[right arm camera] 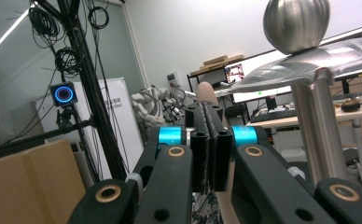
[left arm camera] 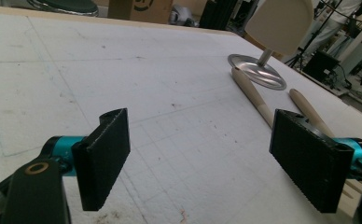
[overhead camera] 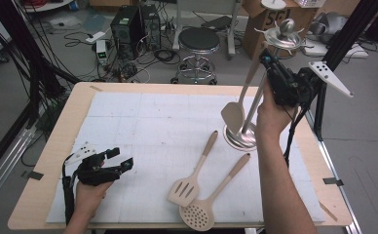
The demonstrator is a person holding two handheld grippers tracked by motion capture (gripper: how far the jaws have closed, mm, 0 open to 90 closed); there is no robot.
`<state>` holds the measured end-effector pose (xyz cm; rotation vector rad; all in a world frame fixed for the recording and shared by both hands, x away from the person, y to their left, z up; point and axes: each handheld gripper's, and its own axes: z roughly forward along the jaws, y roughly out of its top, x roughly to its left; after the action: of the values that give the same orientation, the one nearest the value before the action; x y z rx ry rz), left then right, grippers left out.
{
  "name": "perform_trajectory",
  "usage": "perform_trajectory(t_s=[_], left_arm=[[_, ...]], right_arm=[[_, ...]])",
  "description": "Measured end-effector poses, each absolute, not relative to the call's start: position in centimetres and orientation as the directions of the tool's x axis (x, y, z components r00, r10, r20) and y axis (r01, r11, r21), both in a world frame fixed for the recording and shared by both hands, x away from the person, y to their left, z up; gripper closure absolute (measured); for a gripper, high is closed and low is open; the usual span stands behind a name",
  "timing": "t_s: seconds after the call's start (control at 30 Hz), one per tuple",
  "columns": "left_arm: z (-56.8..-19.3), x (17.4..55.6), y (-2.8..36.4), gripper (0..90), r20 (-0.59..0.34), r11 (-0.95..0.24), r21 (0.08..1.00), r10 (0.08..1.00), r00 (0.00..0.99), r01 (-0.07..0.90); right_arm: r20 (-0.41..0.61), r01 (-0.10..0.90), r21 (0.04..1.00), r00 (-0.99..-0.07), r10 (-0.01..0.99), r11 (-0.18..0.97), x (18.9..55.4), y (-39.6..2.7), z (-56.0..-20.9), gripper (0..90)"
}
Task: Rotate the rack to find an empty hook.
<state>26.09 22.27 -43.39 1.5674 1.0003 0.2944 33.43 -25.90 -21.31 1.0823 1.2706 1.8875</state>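
The beige silicone solid spatula with a wooden handle [overhead camera: 239, 105] is up in the air beside the shiny steel utensil stand [overhead camera: 262, 100], its handle tip clamped between the shut jaws of the right gripper [overhead camera: 266, 57] just under the stand's hooked top plate and ball knob (the blade hangs low, near the stand's round base). The stand's post rises right beside the grip. On the bench in front lie a beige slotted turner [overhead camera: 193, 173] and a beige perforated skimmer [overhead camera: 210, 200], heads touching. Far to the left, the left gripper [overhead camera: 120, 160] rests on the white padded mat [overhead camera: 143, 131] with jaws wide apart, holding nothing. Behind the bench stand a black stool [overhead camera: 198, 41], computer towers and cables.
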Motion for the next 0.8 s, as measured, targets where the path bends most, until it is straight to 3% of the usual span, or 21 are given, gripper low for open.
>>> perform_trajectory(t_s=[0.4, 0.8], left_arm=[[-43.4, 26.0, 22.2, 20.8, -0.33, 0.058, 0.903, 0.73, 0.599, 0.426], [-43.5, 26.0, 22.1, 20.8, -0.33, 0.05, 0.9, 0.728, 0.6, 0.434]], right_arm=[[0.334, -0.07, 0.913, -0.437, 0.835, -0.402, 32.4, -28.1, -23.0, 90.0], [0.314, -0.152, 0.905, -0.392, 0.864, -0.398, 31.0, -30.0, -22.1, 90.0]])
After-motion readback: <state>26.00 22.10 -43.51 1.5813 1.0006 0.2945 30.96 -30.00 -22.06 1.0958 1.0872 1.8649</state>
